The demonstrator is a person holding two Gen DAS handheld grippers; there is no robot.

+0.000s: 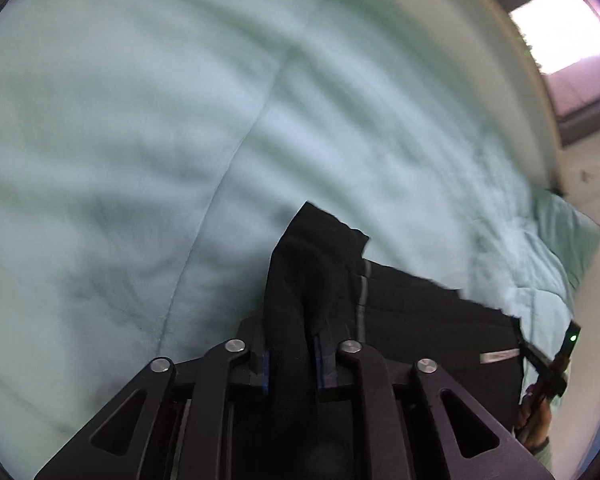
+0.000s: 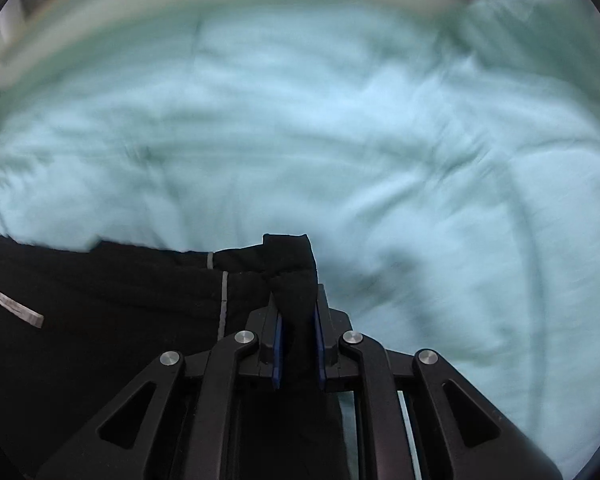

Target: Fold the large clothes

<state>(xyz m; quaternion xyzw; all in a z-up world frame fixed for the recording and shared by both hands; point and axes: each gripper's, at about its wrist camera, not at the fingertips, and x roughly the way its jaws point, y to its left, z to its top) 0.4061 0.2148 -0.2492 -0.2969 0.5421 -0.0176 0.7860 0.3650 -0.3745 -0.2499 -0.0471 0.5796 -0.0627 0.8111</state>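
A black garment (image 1: 412, 312) with grey reflective strips is held up over a pale green bedspread (image 1: 140, 120). My left gripper (image 1: 292, 360) is shut on a bunched black corner of it, which sticks up past the blue pads. My right gripper (image 2: 298, 344) is shut on another black corner of the garment (image 2: 100, 300), which stretches off to the left in the right wrist view. The right gripper also shows at the right edge of the left wrist view (image 1: 552, 364), held in a hand.
The bedspread (image 2: 420, 160) fills both views and is wrinkled. A pale green pillow (image 1: 572, 240) lies at the bed's far right. The bed's edge (image 1: 512, 80) curves along the upper right, with a bright window (image 1: 560, 36) beyond.
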